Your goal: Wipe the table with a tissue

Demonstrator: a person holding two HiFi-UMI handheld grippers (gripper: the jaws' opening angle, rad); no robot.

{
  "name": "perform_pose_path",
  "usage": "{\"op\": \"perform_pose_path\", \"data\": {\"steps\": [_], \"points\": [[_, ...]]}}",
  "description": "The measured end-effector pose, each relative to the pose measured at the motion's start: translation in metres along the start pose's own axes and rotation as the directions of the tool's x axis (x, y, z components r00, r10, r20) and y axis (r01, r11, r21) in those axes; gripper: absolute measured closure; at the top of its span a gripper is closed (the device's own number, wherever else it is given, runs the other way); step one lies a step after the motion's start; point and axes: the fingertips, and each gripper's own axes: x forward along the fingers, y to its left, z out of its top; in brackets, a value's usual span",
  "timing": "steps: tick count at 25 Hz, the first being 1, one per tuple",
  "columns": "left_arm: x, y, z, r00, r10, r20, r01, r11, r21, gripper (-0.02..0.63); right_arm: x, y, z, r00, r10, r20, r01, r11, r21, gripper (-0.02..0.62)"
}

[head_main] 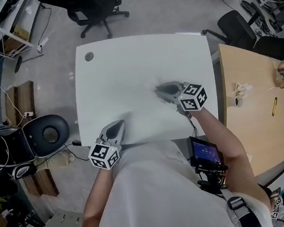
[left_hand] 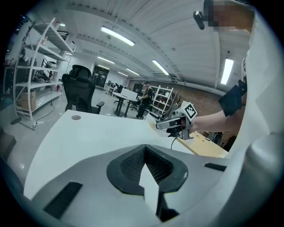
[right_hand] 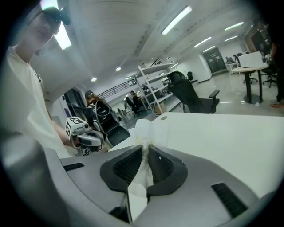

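Note:
The white table [head_main: 128, 67] fills the middle of the head view. My right gripper [head_main: 159, 89] hovers over its right-centre part, a little above the surface. In the right gripper view it [right_hand: 145, 148] is shut on a crumpled white tissue [right_hand: 146, 131] that bunches out past the fingertips. My left gripper [head_main: 118, 124] is over the table's near edge, at the lower left. In its own view the left gripper [left_hand: 145, 148] has its tips together with nothing between them, and it looks across the table [left_hand: 88, 133] at the right gripper [left_hand: 171, 125].
A round grommet hole [head_main: 89, 56] sits in the table's far left corner. A wooden table [head_main: 256, 120] with a tape roll [head_main: 238, 100] and a yellow pen [head_main: 275, 106] stands to the right. Office chairs [head_main: 96, 10] stand beyond the far edge, a black round stool [head_main: 47, 133] at the left.

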Motion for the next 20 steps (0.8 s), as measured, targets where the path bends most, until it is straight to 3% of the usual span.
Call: {"op": "perform_pose_path", "data": {"steps": [5,11,15,20], "points": [[0.002,0.01,0.016,1.0,-0.025,0.011,0.025,0.999,0.036,0.6,-0.039,0.006,-0.001,0.983,-0.14,0.119,0.14,0.99,0.007,0.546],[0.001,0.016,0.027,0.997,-0.07,0.014,0.068,0.993,0.094,0.601,-0.065,0.026,-0.011,0.947,-0.254,0.198,0.259,0.966,0.003,0.546],[-0.003,0.018,0.029,0.994,-0.105,0.013,0.103,0.988,0.112,0.601,-0.067,0.043,-0.014,0.923,-0.309,0.227,0.314,0.949,0.018,0.546],[-0.006,0.016,0.026,0.987,-0.161,-0.003,0.159,0.977,0.14,0.6,-0.06,0.063,-0.009,0.915,-0.332,0.23,0.343,0.939,-0.008,0.546]]}}
